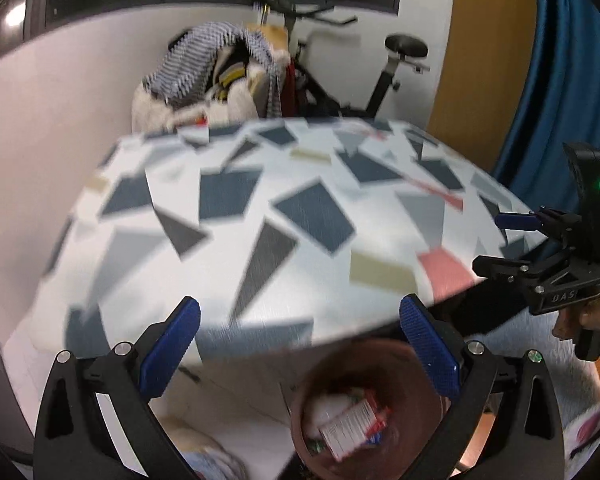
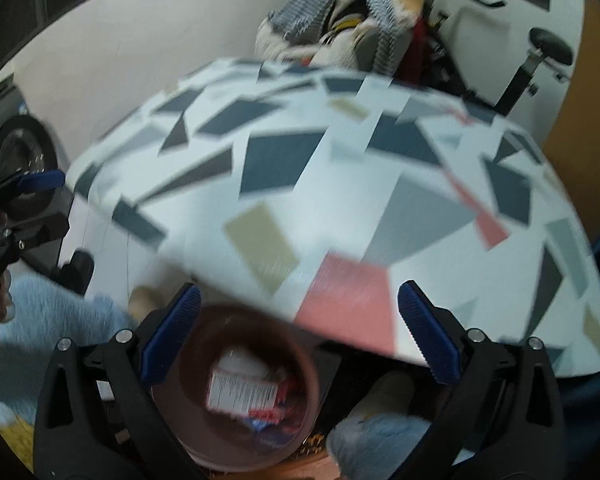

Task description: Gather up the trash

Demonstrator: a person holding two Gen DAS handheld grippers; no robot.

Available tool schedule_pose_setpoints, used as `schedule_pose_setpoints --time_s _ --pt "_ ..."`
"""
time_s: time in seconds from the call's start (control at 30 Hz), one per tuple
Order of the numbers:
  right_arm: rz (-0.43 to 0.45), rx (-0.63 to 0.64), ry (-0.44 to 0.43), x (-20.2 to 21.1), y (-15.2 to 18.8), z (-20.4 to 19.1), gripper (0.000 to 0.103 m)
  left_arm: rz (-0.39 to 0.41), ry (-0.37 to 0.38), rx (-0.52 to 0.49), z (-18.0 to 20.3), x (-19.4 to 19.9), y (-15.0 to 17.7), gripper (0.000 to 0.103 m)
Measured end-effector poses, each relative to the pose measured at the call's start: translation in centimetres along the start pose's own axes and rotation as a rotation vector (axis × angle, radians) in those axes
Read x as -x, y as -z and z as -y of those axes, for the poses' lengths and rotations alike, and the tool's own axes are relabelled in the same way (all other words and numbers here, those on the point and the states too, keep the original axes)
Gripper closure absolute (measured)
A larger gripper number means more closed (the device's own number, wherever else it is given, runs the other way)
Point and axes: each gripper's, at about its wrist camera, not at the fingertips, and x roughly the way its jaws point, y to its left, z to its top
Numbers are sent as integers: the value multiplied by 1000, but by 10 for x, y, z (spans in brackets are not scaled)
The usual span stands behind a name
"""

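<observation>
My left gripper (image 1: 300, 344) spread wide and empty, my right gripper (image 2: 300, 332) likewise, both above the brown bin (image 2: 236, 392) beside the patterned table (image 2: 340, 184), carton (image 2: 242, 394) lying inside the bin

Your left gripper (image 1: 300, 344) and right gripper (image 2: 300, 332) show matt black plastic arms, ribbed blue pads (image 1: 171, 346) and shiny metal pins. The near bin (image 2: 236, 392) looks like smooth, dull reddish-brown plastic holding a printed paper carton (image 2: 242, 392). The table (image 1: 204, 240) wears a smooth, slightly glossy patterned covering. Far off lies striped cloth (image 1: 198, 60).
</observation>
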Motion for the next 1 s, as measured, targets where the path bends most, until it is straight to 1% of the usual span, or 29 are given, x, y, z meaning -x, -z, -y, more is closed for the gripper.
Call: schedule_pose_setpoints --time_s 0.03,0.07,0.13,0.17,0.27,0.33,0.43,0.5,0.57,0.7,0.77,0.83,0.87,1.0 --pt "17 -5 5 8 -11 5 6 21 -6 -11 2 4 -10 6" --pt "22 -5 8 9 -14 7 6 34 -11 -18 3 7 -18 6" --pt "56 3 30 22 -32 12 6 66 -30 -31 6 15 -40 6" --pt "79 8 42 31 -43 15 6 77 -34 -34 6 17 -46 6" --pt "112 9 59 44 -59 18 6 138 -44 -37 9 31 -71 6" --pt "156 4 68 61 -73 23 6 182 -53 -38 11 41 -88 6" --pt "195 -16 63 76 -85 29 6 237 -68 -45 14 52 -106 6" --pt "214 -48 47 86 -93 35 6 259 -81 -43 15 56 -115 6" --pt "224 -58 48 91 -98 38 6 277 -99 -41 15 59 -120 6" --pt "227 -35 68 95 -105 34 6 303 -136 -29 15 66 -124 6" --pt "224 -38 72 96 -106 33 6 299 -148 -25 13 66 -123 6" --pt "235 -49 59 101 -107 33 6 282 -178 -25 12 64 -124 6" --pt "237 -49 55 103 -105 33 6 285 -186 -26 13 65 -125 6" --pt "248 -41 56 109 -108 31 6 287 -176 -10 13 70 -122 6"
